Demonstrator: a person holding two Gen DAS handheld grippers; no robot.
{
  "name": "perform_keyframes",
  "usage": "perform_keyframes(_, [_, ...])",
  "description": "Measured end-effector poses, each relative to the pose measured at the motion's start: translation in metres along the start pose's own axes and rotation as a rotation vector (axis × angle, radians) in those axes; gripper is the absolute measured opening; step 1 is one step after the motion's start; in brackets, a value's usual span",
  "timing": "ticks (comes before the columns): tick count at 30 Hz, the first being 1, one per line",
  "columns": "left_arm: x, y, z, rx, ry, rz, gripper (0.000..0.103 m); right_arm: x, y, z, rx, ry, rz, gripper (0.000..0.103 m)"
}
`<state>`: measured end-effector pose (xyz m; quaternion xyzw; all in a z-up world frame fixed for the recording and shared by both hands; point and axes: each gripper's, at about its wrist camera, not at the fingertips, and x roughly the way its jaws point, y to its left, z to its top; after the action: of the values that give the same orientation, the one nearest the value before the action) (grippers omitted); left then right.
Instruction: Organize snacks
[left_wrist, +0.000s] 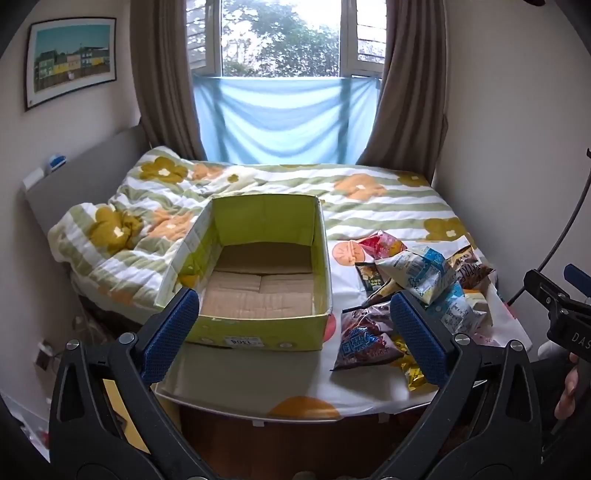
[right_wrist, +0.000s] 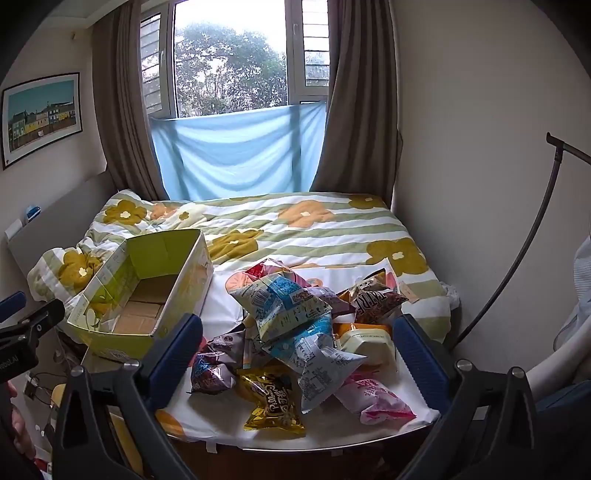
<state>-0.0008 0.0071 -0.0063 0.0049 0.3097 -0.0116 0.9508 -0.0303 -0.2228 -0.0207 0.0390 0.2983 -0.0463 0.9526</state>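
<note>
An empty green cardboard box (left_wrist: 258, 328) stands open on a white table at the foot of the bed; it also shows in the right wrist view (right_wrist: 122, 345). A pile of snack bags (right_wrist: 295, 325) lies to its right: blue-and-white bags (right_wrist: 280, 299), a gold bag (right_wrist: 273, 402), a pink bag (right_wrist: 373, 398), a dark purple bag (right_wrist: 214, 369). The pile shows in the left wrist view (left_wrist: 417, 291). My left gripper (left_wrist: 295, 332) is open and empty before the box. My right gripper (right_wrist: 295, 354) is open and empty before the pile.
The table (left_wrist: 240, 376) has a flowered white cloth and butts against a bed with a striped flower duvet (left_wrist: 369, 199). A window with brown curtains (left_wrist: 162, 81) is behind. A black curved lamp arm (right_wrist: 517, 266) stands at the right wall.
</note>
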Motion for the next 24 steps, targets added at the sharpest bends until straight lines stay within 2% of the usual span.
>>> perform_keyframes(24, [-0.004,-0.011,0.000,-0.001,0.003,-0.004,0.103,-0.002,0.000,-0.005,-0.040,-0.009,0.013,0.103])
